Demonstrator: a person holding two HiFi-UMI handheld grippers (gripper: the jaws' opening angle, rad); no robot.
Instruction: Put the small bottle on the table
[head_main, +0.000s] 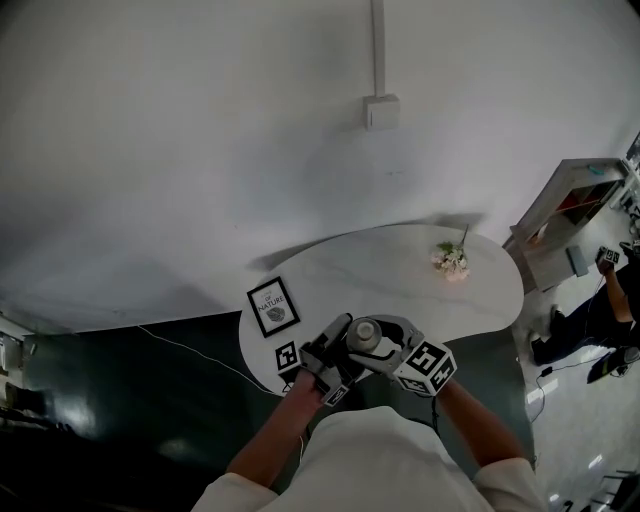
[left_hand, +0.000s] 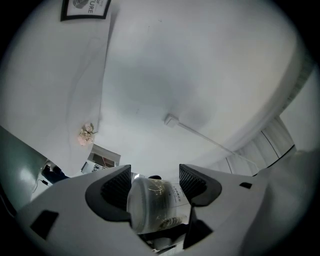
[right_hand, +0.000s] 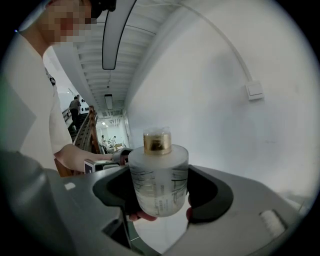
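Observation:
The small bottle (right_hand: 158, 181) is frosted glass with a gold cap, and it stands upright between the jaws of my right gripper (right_hand: 159, 192), which is shut on its body. In the head view both grippers meet over the near edge of the white oval table (head_main: 400, 270), with the bottle (head_main: 365, 334) between the left gripper (head_main: 336, 352) and the right gripper (head_main: 392, 348). The bottle's base (left_hand: 152, 204) fills the gap between the jaws of the left gripper (left_hand: 155, 185). I cannot make out whether those pads press on it.
A small black-framed picture (head_main: 273, 306) lies at the table's left end. A pink flower sprig (head_main: 452, 260) lies toward its far right. A white wall with a switch box (head_main: 381, 111) rises behind. White shelving (head_main: 565, 225) stands at right, and dark floor surrounds the table.

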